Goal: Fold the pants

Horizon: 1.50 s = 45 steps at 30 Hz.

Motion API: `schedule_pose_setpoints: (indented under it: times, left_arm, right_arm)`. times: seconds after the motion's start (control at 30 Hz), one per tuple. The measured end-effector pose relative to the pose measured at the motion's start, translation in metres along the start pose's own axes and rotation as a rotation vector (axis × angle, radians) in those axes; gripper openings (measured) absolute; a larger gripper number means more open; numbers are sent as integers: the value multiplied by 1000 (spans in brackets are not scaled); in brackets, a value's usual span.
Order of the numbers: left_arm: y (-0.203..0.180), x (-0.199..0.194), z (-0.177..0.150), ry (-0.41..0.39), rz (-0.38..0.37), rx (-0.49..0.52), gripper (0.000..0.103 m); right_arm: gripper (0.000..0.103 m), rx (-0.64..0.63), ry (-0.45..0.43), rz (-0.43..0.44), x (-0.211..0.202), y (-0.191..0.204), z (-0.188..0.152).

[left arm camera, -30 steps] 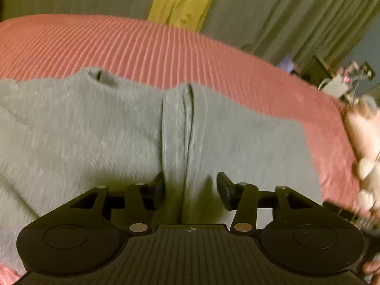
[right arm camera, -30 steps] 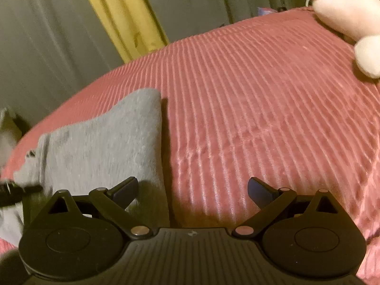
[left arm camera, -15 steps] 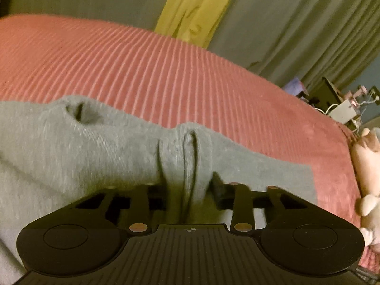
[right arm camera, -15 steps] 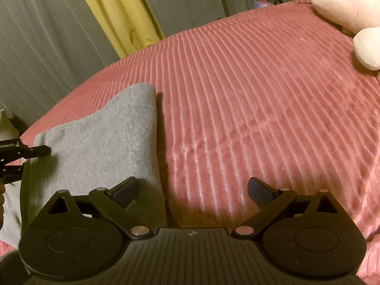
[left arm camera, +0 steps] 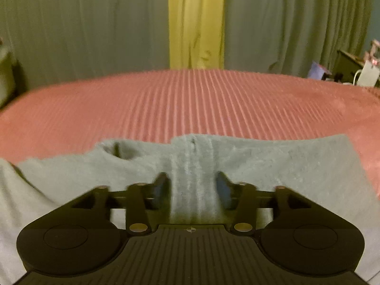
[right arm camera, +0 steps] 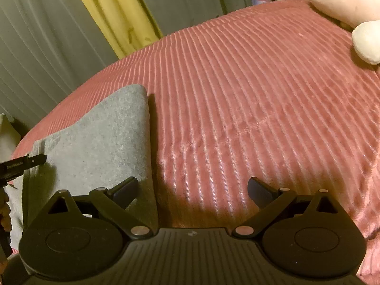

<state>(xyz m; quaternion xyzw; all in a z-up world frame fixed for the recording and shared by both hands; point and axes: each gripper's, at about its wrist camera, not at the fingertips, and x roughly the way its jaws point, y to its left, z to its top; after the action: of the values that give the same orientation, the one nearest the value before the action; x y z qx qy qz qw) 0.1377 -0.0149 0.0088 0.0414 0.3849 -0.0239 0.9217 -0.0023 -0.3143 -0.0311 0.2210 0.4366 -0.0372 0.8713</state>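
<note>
Straddling a raised ridge of the grey pants (left arm camera: 273, 166), the left gripper (left arm camera: 192, 188) has just been opening, its jaws half apart. The right gripper (right arm camera: 192, 190) gapes wide, empty. The pants lie crosswise on the bed (left arm camera: 190, 104).

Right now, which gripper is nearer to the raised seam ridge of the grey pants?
Left. The left gripper straddles the seam ridge, jaws apart on either side of it. The right gripper is open beside the pants' edge, mostly over the pink bedspread.

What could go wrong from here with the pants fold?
The left hand-held gripper has just been opening around a raised ridge of the pants; closing again may bunch it into a crease. The right hand-held gripper, open, straddles the pants' edge and the bedspread and might snag both.
</note>
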Motion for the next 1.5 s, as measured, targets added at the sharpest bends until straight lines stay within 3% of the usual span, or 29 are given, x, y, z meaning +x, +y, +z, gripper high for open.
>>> schedule_pose_setpoints:
  times: [0.07,0.2,0.37,0.47,0.63,0.7,0.9,1.27,1.5]
  left_arm:
    - [-1,-14,0,-28,-8,40,70]
    - [3,-41,-7,-46,-67,39,77]
    - [0,-39,-31,55,-133,49,79]
    - [-7,-16,-52,139,-51,118,83]
    - [15,-17,-52,137,-52,-35,85]
    - [22,-22,-51,115,-45,-55,85]
    - [42,-33,-59,152,-76,-146,88]
    - [47,-27,-64,222,-93,-174,94]
    - [44,-26,-68,226,-83,-175,95]
  right_arm:
    - [99,-1,2,1,1,1,0]
    - [99,-7,10,-6,2,2,1]
    - [99,-14,7,-10,1,2,0]
    - [99,-22,6,-18,-1,3,0]
    - [99,-30,26,-42,2,4,0]
    - [99,-29,20,-43,0,4,0]
    - [99,-40,16,-46,-2,5,-2]
    - [99,-118,19,-83,1,18,-5]
    - [99,-123,39,-108,5,20,-5]
